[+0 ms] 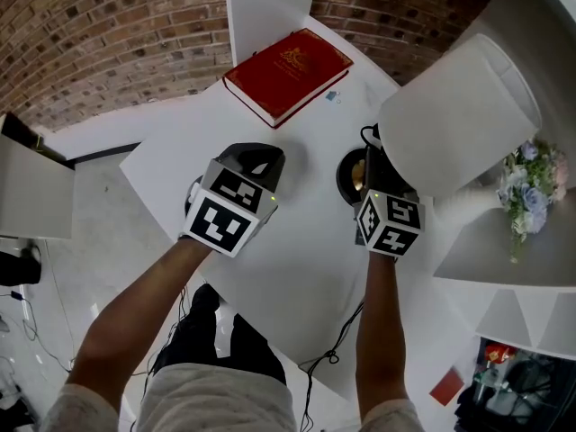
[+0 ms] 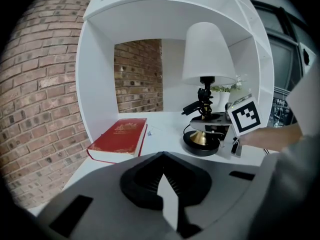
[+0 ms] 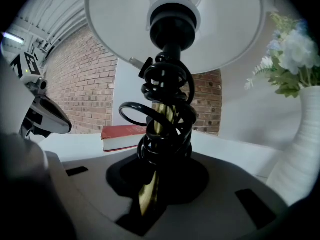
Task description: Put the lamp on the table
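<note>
The right gripper point(image 3: 156, 186) is closed on the lamp point(image 2: 207, 54), whose brass stem point(image 3: 149, 194), wound with a black cord point(image 3: 170, 89), is clamped between the jaws just above the base point(image 2: 201, 143). The left gripper point(image 2: 167, 196) is held shut and empty, well apart from the lamp, above the white table point(image 1: 297, 241). The base appears to be resting on the table, or sitting just over it, near a red book point(image 1: 288, 75); contact cannot be confirmed. The setting-down step is judged to be in hand. Next, the base must be seated flat and the jaws opened and drawn back without the cord being snagged or the shade tipped toward the flowers point(image 1: 531, 183).
</note>
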Available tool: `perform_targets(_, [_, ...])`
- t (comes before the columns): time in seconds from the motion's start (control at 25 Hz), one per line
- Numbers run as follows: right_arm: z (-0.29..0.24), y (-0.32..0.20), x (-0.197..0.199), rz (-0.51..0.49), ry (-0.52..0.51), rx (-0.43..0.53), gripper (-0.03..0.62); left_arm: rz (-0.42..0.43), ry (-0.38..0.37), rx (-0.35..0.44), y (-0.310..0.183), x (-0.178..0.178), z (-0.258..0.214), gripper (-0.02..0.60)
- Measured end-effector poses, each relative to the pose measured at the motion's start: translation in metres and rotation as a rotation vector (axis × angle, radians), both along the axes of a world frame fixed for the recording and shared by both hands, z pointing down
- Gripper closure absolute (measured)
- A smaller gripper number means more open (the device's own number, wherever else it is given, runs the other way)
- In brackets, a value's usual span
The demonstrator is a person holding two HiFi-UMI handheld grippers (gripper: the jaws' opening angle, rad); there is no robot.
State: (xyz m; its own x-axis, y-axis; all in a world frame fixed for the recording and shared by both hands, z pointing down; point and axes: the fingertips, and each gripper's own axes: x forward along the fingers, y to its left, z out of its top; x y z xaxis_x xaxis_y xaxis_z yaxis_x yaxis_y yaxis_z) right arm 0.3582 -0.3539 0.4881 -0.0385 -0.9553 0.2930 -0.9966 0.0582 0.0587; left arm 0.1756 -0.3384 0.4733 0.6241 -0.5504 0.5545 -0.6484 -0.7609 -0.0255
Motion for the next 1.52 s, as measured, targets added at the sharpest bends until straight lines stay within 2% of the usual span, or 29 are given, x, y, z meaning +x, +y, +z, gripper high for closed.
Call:
perform_targets(0.6, [0.013,-0.007,0.010,0.027,0.049,0.026,0.516,-0.012,0.023,0.001,0.000,0.019,0.002,0.586])
perform_targets(1.52, [0.016,-0.010,0.011,0.035,0.042,0.034,0.511,-0.021,0.027,-0.011,-0.001,0.013,0.008,0.586])
